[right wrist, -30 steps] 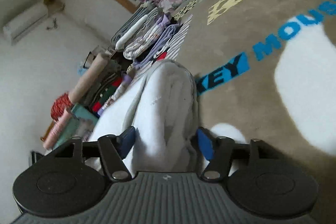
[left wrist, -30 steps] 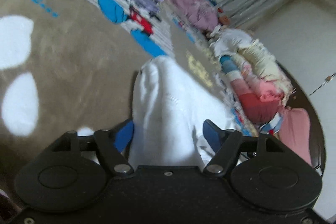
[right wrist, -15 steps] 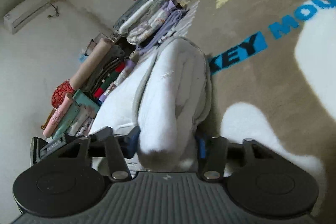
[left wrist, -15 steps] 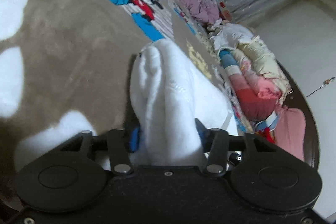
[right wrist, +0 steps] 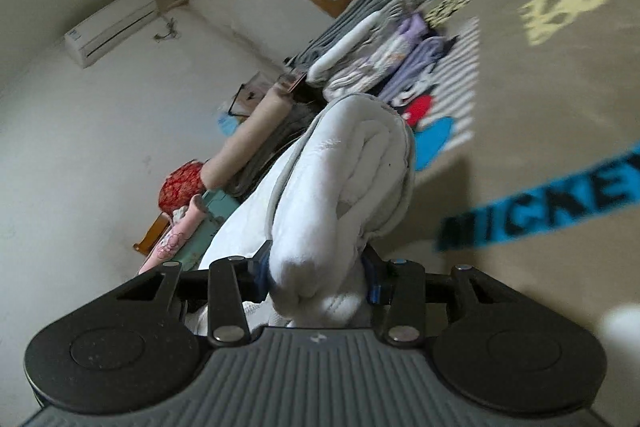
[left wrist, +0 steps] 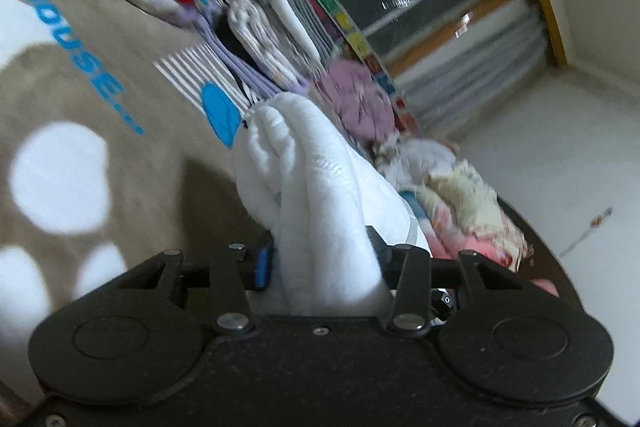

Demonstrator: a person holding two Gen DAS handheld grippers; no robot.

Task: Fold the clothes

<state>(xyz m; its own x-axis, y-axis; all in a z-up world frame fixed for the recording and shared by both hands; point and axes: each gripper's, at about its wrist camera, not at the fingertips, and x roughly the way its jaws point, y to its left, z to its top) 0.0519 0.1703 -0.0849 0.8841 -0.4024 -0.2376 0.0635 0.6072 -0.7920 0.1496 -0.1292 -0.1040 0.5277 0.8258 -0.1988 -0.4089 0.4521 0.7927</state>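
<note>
Left gripper [left wrist: 320, 263]: clamped on the white garment [left wrist: 316, 195]; the bunched cloth fills the whole gap between the two fingers, with a blue pad [left wrist: 264, 261] pressed against its left flank.
Right gripper [right wrist: 316, 275]: likewise closed on a thick fold of the same white garment [right wrist: 340, 187]; blue pads show at both sides of the cloth, tight against it.
Garment, left wrist view: it rises from between the fingers and runs forward as a rolled ridge, ending in a rounded bundle above the tan blanket [left wrist: 100, 115]; it seems lifted clear of the blanket there, though the blur makes that uncertain.
Garment, right wrist view: a fat roll with a grey-edged layer wrapped over it; a loose flat part hangs down to the left of the fingers, and the roll bulges over the front of the gripper body.
Blanket: tan, with white patches and blue "MICKEY" lettering [right wrist: 552, 203]; a cartoon print with striped ground lies beyond the garment.
Folded piles [right wrist: 372, 63]: stacked clothes in purple, white and grey along the blanket's far edge, well apart from both grippers.
Pink and cream pile [left wrist: 468, 215]: heaped to the right of the garment in the left wrist view.
Air conditioner [right wrist: 112, 27]: on the wall.
</note>
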